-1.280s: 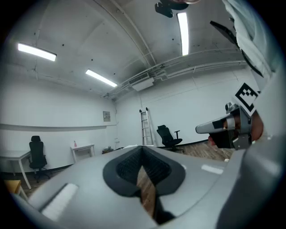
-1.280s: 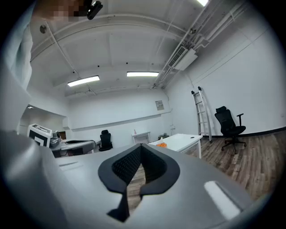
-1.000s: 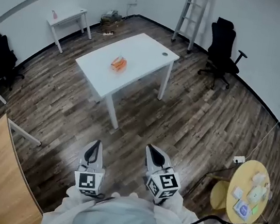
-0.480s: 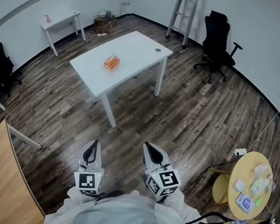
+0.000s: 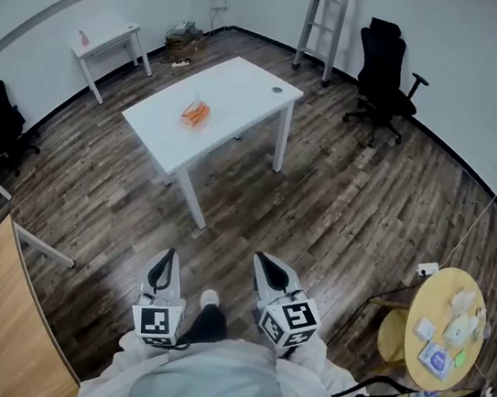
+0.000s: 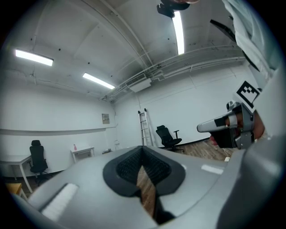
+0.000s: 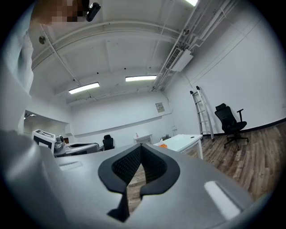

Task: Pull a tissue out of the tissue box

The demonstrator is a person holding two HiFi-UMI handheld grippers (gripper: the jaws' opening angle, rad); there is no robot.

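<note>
Since the earlier frame a light shoe (image 5: 208, 299) and a dark trouser leg have come into the head view between the two grippers, and the room has slid slightly left and up in that view; both grippers sit where they were.

Both grippers are held close to the person's body, pointing toward 12 o'clock. The left gripper (image 5: 164, 268) has its jaws closed tip to tip, with nothing between them; only wood floor shows through the slit behind the pads. The right gripper (image 5: 269, 275) is likewise fully closed and empty.

Well beyond them, at about 12 o'clock from the left gripper, the orange tissue box (image 5: 195, 113) lies on the white table (image 5: 238, 85), near the middle of the top and well apart from either gripper.

Past the table, a ladder (image 5: 324, 15) leans on the far wall at 12 to 1 o'clock, and a black office chair (image 5: 386, 66) stands at 1 o'clock. A small white side table (image 5: 110, 38) is at 11 o'clock. A round yellow table (image 5: 432, 299) with small items on it sits at 3 o'clock of the right gripper, and a wooden desk top (image 5: 0, 313) at 9 o'clock of the left.
</note>
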